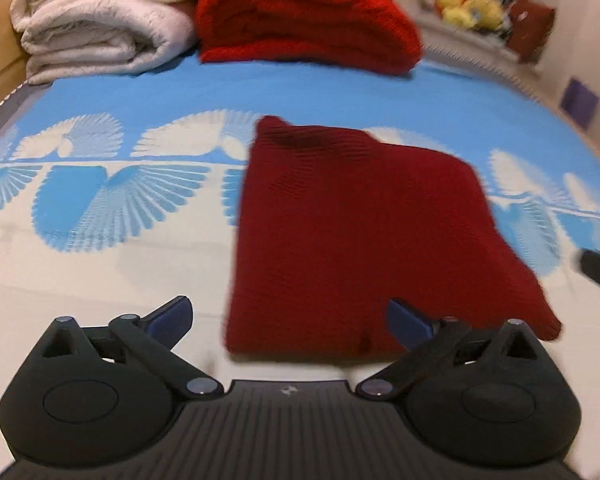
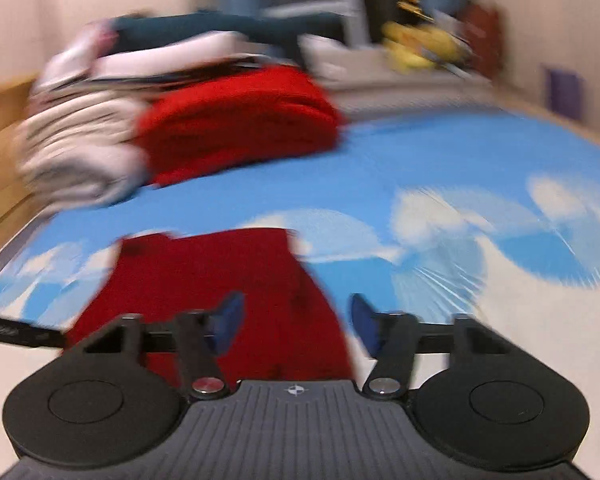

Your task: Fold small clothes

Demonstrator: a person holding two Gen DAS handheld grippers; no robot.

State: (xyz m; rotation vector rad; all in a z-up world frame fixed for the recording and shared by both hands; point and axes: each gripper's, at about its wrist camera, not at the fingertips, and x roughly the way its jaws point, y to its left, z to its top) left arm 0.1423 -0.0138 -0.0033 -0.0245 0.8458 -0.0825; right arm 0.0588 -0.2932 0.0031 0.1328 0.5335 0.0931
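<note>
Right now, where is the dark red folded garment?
The dark red folded garment lies flat on the blue-and-white bedspread, centre-right in the left wrist view, nearer than the bright red folded pile.

A folded dark red knit garment [image 1: 352, 240] is lying on the blue-and-white patterned bedspread [image 1: 100, 200], with a bright red folded blanket [image 1: 300, 24] and, to its left, a white folded quilt [image 1: 100, 20] sitting behind it.

Even, fairly bright indoor light, soft shadows; right wrist view heavily motion-blurred, left mildly; fisheye bending at edges.
</note>
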